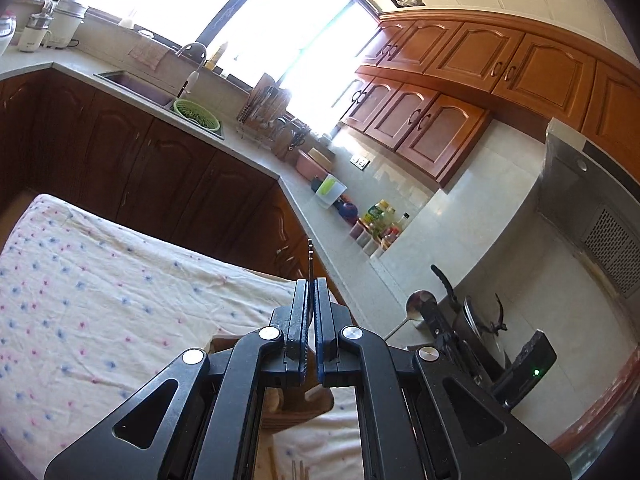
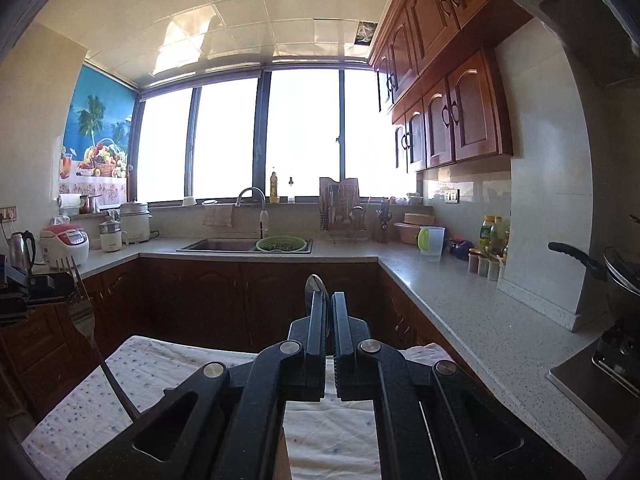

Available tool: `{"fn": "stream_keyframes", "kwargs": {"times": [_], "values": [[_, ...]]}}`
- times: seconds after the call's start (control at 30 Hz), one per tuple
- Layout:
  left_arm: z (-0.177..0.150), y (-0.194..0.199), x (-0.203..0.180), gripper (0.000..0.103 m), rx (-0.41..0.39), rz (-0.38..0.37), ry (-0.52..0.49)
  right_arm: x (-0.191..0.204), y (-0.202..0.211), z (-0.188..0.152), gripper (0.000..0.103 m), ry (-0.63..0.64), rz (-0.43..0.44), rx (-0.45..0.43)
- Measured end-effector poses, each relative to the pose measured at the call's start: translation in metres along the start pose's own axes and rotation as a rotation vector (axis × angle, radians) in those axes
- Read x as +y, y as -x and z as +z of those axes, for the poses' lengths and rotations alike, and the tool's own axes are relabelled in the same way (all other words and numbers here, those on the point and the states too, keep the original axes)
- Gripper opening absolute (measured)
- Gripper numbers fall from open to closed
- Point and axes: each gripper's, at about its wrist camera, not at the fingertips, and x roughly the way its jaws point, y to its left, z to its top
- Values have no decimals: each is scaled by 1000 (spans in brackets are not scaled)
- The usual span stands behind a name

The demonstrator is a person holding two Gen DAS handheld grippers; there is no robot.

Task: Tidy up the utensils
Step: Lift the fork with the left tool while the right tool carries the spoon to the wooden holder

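My left gripper (image 1: 311,286) is shut on a metal fork (image 1: 310,256), which shows edge-on and sticks up past the fingertips. In the right wrist view that fork (image 2: 76,280) stands at the far left, tines up and handle slanting down over the cloth. My right gripper (image 2: 329,296) is shut on a metal spoon (image 2: 314,284), its bowl poking above the left finger. The left wrist view shows the same spoon (image 1: 418,304) to the right. Both grippers are raised above the table (image 1: 100,300). A wooden holder (image 1: 308,404) lies partly hidden under my left gripper.
A cloth with small flowers covers the table (image 2: 160,368). Wooden sticks (image 1: 300,472) show at the bottom edge. A countertop (image 2: 460,300) runs along the right with bottles (image 2: 492,236), a jug (image 2: 432,242), a pot (image 2: 624,276) and a stove. Behind are a sink (image 2: 224,245) and dark cabinets.
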Motion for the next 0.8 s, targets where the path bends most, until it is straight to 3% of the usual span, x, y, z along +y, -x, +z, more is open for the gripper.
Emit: {"fn": "stream_keyframes", "kwargs": {"times": [0.17, 0.43, 0.8], "values": [[-17, -30, 29, 2, 25, 20, 45, 14, -21, -26, 2, 48, -9, 37], [-49, -51, 58, 2, 93, 85, 68, 15, -34, -62, 3, 26, 37, 126], [-50, -49, 56, 2, 103, 86, 60, 9, -40, -76, 3, 0, 97, 206]]}}
